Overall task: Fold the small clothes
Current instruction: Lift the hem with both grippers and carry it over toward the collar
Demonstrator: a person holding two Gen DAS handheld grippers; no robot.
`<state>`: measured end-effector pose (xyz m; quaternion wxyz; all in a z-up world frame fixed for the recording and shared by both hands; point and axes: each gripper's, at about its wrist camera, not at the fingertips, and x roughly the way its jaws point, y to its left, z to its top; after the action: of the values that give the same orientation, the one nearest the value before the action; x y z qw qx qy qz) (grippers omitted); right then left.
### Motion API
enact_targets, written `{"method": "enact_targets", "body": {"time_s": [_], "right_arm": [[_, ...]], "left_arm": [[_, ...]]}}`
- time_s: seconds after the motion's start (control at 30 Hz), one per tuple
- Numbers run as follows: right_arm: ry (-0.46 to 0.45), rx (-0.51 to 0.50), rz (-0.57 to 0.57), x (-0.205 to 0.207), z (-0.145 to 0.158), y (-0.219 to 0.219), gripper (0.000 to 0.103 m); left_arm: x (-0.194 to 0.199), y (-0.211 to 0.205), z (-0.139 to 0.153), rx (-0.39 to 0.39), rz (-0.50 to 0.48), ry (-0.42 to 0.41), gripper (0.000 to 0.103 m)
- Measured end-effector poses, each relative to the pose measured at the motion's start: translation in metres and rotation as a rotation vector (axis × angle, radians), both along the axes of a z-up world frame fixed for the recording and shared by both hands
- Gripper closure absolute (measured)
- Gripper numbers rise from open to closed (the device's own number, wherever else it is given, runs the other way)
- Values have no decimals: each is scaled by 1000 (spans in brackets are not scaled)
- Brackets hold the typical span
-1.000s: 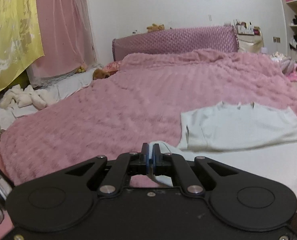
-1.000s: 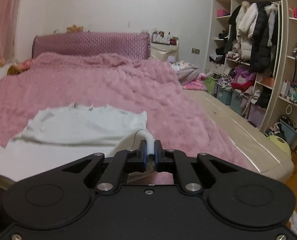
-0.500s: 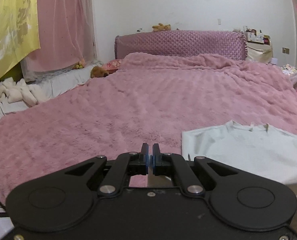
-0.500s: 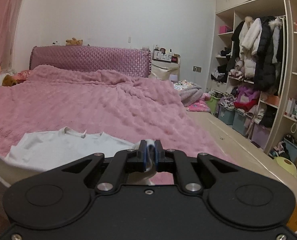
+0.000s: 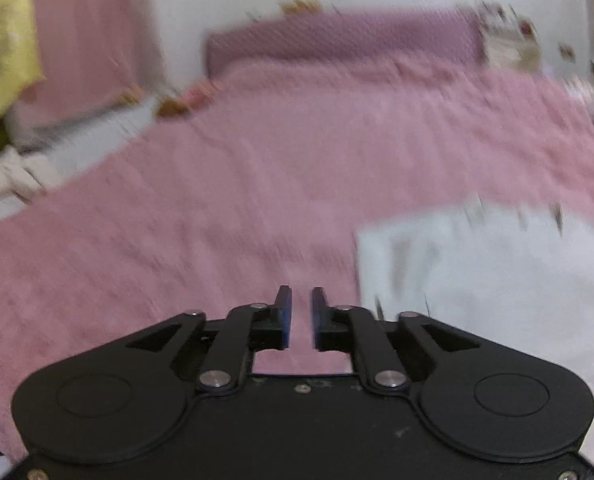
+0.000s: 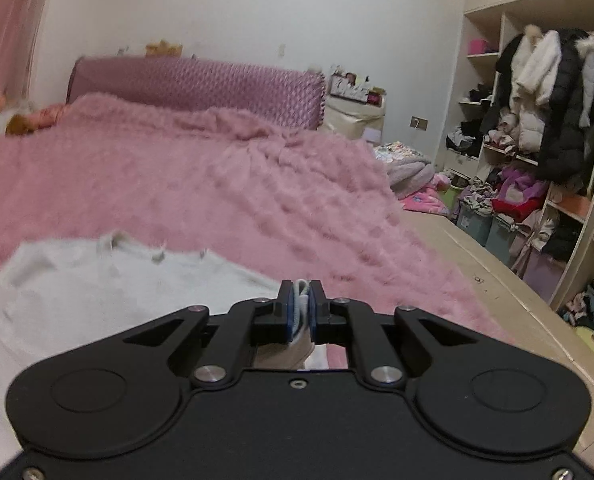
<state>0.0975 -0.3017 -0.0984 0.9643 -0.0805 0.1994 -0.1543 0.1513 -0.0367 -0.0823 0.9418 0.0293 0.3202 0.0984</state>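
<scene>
A small pale white garment (image 5: pixel 493 276) lies spread on the pink fleece blanket (image 5: pixel 257 184), at the right of the blurred left wrist view. My left gripper (image 5: pixel 301 312) hovers just left of the garment's near corner, its jaws slightly apart with nothing between them. In the right wrist view the same garment (image 6: pixel 97 288) spreads to the left. My right gripper (image 6: pixel 301 304) is shut on a bunched edge of the garment, which shows between the blue pads and hangs below them.
A purple quilted headboard (image 6: pixel 201 84) stands at the far end of the bed. Shelves with hung coats (image 6: pixel 545 104) and storage bins line the right wall. A bare beige mattress edge (image 6: pixel 497 288) runs along the right. Pink and yellow curtains (image 5: pixel 57 28) hang at left.
My left gripper has opened and let go of the garment edge it held. Both views swung; the left one is motion-blurred. The right gripper keeps its hold.
</scene>
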Motion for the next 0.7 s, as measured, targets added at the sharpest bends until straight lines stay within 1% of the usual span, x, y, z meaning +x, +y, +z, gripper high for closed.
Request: {"method": "enact_targets", "body": {"time_s": [0.07,0.13,0.23,0.3,0.4,0.53,0.57,0.63,0.67,0.7], "right_arm": [[15,5,-3,0,-6,-2,101],[20,21,-16,-2,-9,-5,101],[22,28,-25,-1,-10,-6,101],[23,28,-23,-1,-10,-6,101],[29,27,-21,0,-10,-8,101],[38,30,-22,5,-12,-9,100],[40,31,-22,6,-13,-9,100],[44,30,-22,7,-14,-8,100],[46,29,-23,8,-16,-8,100],[48,31,-25,8,-16,-8,100]], "left_arm": [[3,-4,-22,-28,-48,88,63],[2,-12,-33,-21,-94,115,64],[-3,-25,-37,3,-174,124,59],[0,-32,-39,13,-202,139,56],[8,-34,-48,-1,-191,165,55],[24,-31,-61,-83,-185,219,55],[26,-32,-64,-87,-184,229,55],[29,-36,-69,-72,-194,236,55],[28,-39,-71,-55,-210,232,58],[27,-40,-72,-49,-230,234,67]]}}
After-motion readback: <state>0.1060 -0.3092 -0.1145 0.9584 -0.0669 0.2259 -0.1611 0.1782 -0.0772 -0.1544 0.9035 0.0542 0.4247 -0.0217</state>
